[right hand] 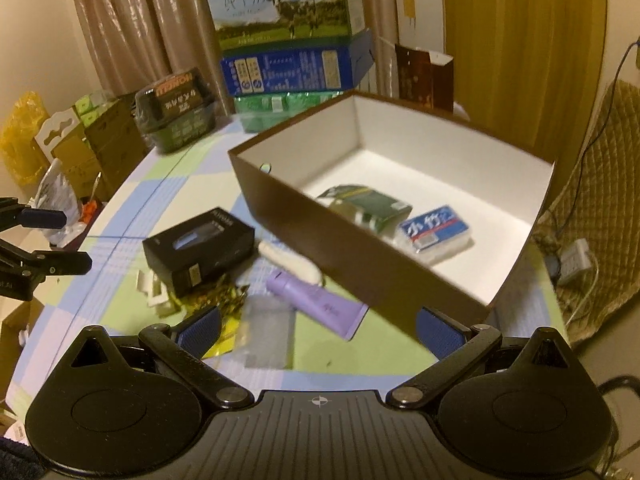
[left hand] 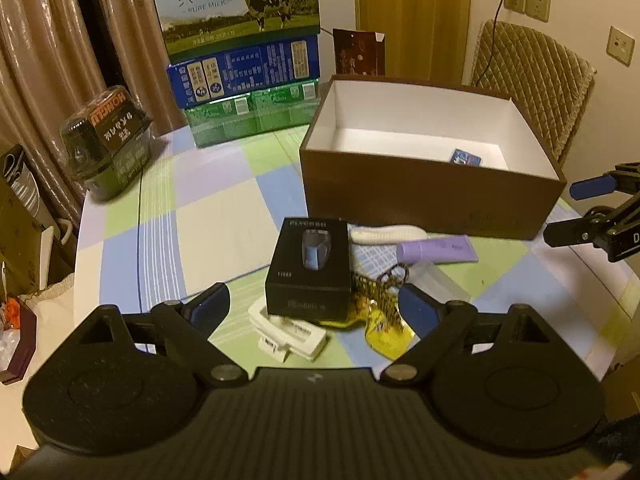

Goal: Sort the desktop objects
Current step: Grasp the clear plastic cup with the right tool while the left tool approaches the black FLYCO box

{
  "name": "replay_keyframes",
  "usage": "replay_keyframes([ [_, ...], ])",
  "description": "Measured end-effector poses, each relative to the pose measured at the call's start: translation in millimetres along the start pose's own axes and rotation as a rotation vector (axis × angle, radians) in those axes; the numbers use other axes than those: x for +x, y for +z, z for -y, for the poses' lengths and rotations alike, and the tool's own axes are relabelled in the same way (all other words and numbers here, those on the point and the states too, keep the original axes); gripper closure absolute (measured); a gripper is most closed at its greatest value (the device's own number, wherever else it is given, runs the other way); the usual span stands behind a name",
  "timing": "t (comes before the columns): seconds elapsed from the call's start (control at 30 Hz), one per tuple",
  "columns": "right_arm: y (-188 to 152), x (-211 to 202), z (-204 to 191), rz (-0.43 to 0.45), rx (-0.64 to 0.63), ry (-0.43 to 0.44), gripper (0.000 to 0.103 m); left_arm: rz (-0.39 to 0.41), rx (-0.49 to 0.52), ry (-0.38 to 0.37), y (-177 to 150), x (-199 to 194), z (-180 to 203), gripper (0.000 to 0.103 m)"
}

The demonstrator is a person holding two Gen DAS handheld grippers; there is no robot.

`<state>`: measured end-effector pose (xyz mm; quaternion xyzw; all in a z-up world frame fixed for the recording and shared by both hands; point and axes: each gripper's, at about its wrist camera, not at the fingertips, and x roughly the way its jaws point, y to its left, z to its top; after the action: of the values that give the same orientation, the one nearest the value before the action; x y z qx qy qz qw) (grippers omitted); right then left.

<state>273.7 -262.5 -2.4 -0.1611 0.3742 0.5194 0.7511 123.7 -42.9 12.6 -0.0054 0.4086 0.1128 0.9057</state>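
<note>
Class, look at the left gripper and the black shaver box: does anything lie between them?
Nothing visible does. The left gripper is open, and the black shaver box sits just ahead between its fingers. A white charger and yellow wrappers lie beside the box's near edge.

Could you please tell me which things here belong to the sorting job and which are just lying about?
For the job:
- brown box, with a green packet and blue tissue pack already inside
- black box
- purple tube
- white handle
- yellow wrapper
- white charger
- clear case

Lying about:
- milk cartons
- wrapped bowls
- chair
</note>
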Motion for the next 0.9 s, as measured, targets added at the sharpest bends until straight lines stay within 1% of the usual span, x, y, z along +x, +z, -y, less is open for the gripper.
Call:
replay_keyframes([
  [0.27,-15,18,-12,-0.060,0.033,-0.004,0.002,-0.041,-0.014,0.006,-20,8,-7,0.014],
  [0.57,-22,43,-22,-0.108,0.069,-0.033,0.003,-0.075,-0.025,0.018,-29,22,-18,0.014],
  [0.77,-24,62,-31,-0.129,0.069,-0.027,0.014,-0.098,-0.027,0.006,-32,34,-23,0.014],
  [0.83,-24,69,-34,-0.138,0.064,-0.026,0.020,-0.103,-0.025,0.004,-32,39,-24,0.014],
  [0.9,-24,76,-36,-0.151,0.062,-0.022,0.022,-0.108,-0.021,0.001,-31,44,-26,0.014],
])
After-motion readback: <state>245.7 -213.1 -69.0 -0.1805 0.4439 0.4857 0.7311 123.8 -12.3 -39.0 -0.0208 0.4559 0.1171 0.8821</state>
